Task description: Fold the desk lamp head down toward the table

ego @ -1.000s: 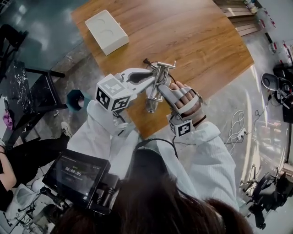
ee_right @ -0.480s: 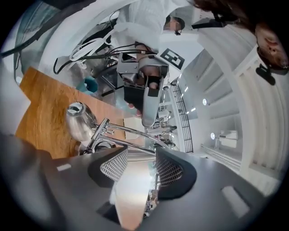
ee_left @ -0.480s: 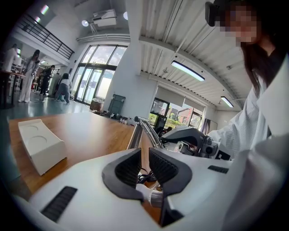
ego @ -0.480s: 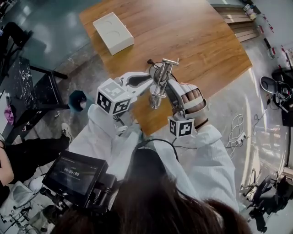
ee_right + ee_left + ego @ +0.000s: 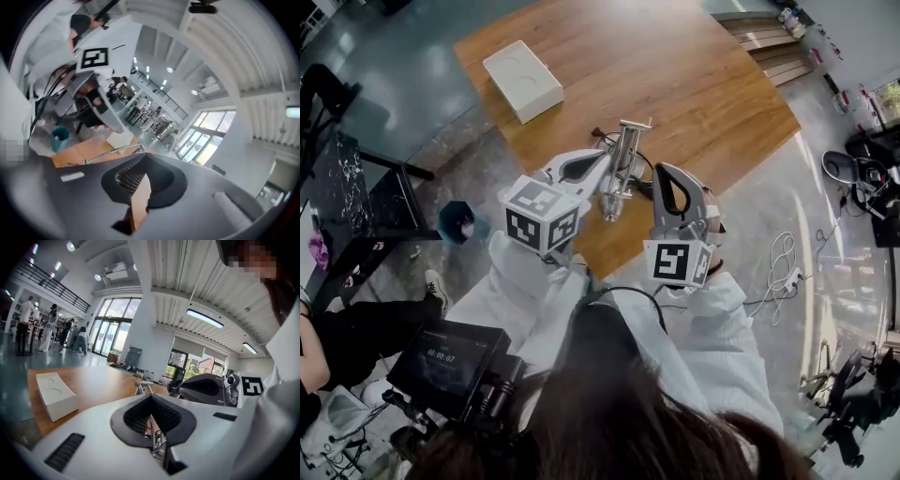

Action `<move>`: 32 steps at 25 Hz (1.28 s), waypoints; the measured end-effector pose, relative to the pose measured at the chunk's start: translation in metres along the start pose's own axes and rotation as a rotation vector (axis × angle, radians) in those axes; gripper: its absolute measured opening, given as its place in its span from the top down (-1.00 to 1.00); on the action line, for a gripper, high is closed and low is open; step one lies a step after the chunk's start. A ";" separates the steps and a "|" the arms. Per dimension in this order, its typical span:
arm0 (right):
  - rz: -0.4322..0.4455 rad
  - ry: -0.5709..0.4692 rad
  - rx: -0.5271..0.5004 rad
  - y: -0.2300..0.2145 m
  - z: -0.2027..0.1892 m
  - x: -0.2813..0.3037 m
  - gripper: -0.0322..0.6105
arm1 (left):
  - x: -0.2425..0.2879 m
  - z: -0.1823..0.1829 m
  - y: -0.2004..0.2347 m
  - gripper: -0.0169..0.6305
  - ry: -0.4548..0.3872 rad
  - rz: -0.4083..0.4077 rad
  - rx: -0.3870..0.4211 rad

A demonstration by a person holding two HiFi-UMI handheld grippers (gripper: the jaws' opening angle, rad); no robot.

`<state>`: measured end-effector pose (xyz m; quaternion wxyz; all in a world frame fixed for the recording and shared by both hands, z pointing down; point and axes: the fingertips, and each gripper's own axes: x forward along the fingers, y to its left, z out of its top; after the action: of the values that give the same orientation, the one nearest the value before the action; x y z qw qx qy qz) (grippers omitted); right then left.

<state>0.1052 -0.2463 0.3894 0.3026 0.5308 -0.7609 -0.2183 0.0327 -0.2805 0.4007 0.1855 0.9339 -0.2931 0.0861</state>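
A: What is noted around the lamp (image 5: 623, 159)?
B: It is seen at the table (image 5: 703, 84) edge, between both tools. A box (image 5: 522, 80) lies at 10 o'clock, well apart.
A: Tools?
B: The left gripper (image 5: 151, 397) and right gripper (image 5: 143, 154) are found closed and empty. Distant people (image 5: 49, 329) are shown by the gripper views only.

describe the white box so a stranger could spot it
Start at the wooden table. Near its left edge lies the white box, flat and rectangular, with two round dimples on top. Its neighbour, the desk lamp, is thin silver metal.
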 end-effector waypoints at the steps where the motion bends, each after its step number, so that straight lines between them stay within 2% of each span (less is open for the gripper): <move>1: -0.014 -0.015 0.089 -0.007 0.006 -0.002 0.90 | -0.002 0.006 -0.003 0.94 -0.023 0.021 -0.005; 3: -0.020 -0.040 0.267 -0.019 0.016 -0.005 0.90 | -0.006 0.018 -0.010 0.94 -0.066 0.062 -0.006; 5: 0.000 -0.057 0.402 -0.025 0.026 -0.007 0.90 | -0.009 0.029 -0.019 0.94 -0.098 0.085 0.015; 9: 0.056 -0.083 0.567 -0.028 0.041 -0.011 0.90 | -0.014 0.042 -0.033 0.94 -0.128 0.106 0.037; 17: 0.075 -0.105 0.657 -0.029 0.050 -0.014 0.90 | -0.019 0.046 -0.040 0.94 -0.145 0.114 0.036; 21: 0.083 -0.091 0.665 -0.026 0.050 -0.016 0.90 | -0.021 0.047 -0.040 0.94 -0.148 0.106 0.017; 32: 0.101 -0.089 0.656 -0.017 0.051 -0.012 0.90 | -0.022 0.049 -0.038 0.94 -0.147 0.099 0.030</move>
<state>0.0841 -0.2405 0.3393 0.0924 0.5517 -0.8283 0.0306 0.0397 -0.2604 0.3384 0.1449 0.9248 -0.3504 0.0308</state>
